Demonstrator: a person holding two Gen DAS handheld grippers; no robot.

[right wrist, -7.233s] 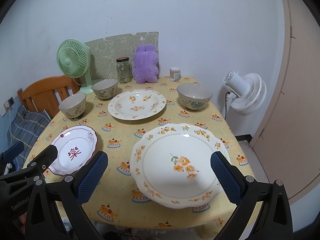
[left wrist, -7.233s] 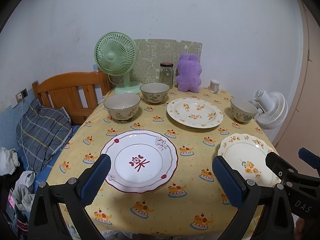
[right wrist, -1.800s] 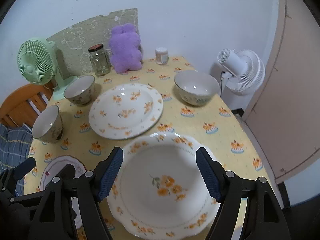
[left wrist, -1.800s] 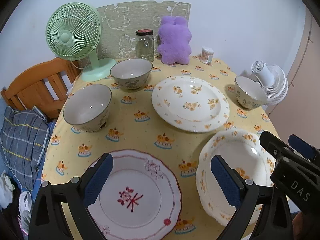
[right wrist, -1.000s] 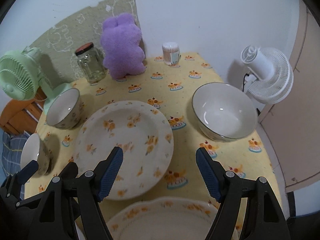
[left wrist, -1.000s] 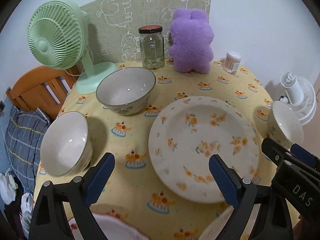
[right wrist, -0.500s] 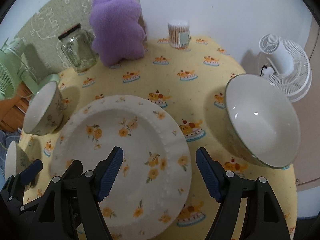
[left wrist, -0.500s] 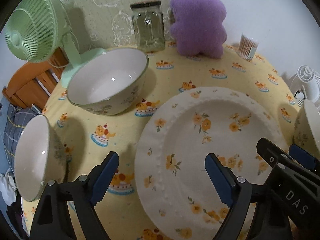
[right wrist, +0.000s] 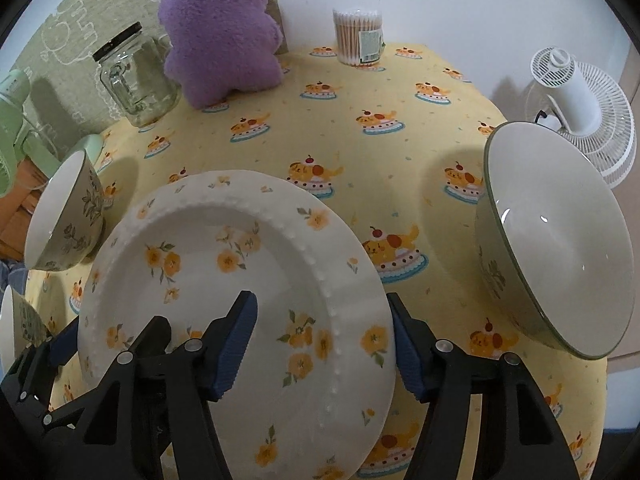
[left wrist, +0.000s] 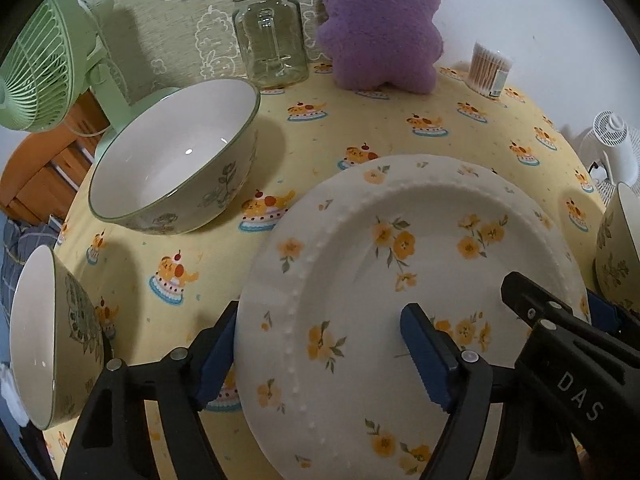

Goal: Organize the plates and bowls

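Observation:
A white plate with orange flowers (left wrist: 400, 264) lies on the yellow tablecloth (left wrist: 320, 128); it also shows in the right wrist view (right wrist: 240, 264). My left gripper (left wrist: 320, 352) is open and straddles the plate's left rim, one finger outside, one over the plate. My right gripper (right wrist: 320, 340) is open and straddles the plate's right rim. Two green-rimmed bowls stand left of the plate, one near (left wrist: 48, 336) and one farther back (left wrist: 176, 160). A third bowl (right wrist: 556, 240) stands to the right.
At the back stand a glass jar (left wrist: 268, 32), a purple plush toy (left wrist: 380, 24), a cotton-swab tub (right wrist: 358, 36) and a green fan (left wrist: 44, 64). A white fan (right wrist: 580, 112) stands beyond the table's right edge. A wooden chair (left wrist: 40, 168) is at the left.
Both grippers have moved forward and down over the table to the flowered plate and now straddle its rims. The two nearer plates have passed out of view.

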